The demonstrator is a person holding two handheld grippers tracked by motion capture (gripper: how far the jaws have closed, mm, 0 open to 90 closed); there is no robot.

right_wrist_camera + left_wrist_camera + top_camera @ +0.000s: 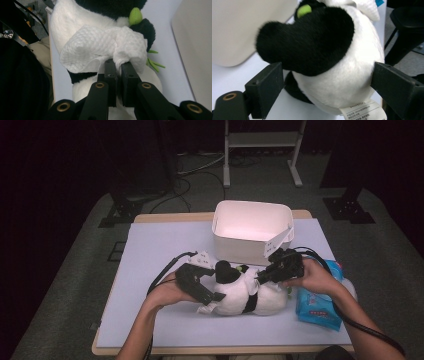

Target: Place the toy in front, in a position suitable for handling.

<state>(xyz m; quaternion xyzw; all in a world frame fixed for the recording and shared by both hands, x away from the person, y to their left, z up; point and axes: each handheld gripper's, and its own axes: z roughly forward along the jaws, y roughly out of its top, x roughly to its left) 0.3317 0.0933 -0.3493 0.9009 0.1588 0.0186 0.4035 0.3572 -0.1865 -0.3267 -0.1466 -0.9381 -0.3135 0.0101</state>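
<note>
A black-and-white plush toy (237, 299) lies on the pale mat in front of the person. My left gripper (214, 290) grips its left end. In the left gripper view both black jaws press the sides of the plush toy (342, 75), whose label hangs below. My right gripper (265, 274) comes in from the right over the toy's top. Its jaws are shut on a bunched white wipe (100, 42), which rests on the toy's white fur (65, 17) beside a green tuft (135, 15).
A white open bin (252, 225) stands just behind the toy. At the right, under the person's right wrist, lies a blue pack of wipes (320, 302). The lavender mat (160, 245) covers the table. Cables trail from both grippers.
</note>
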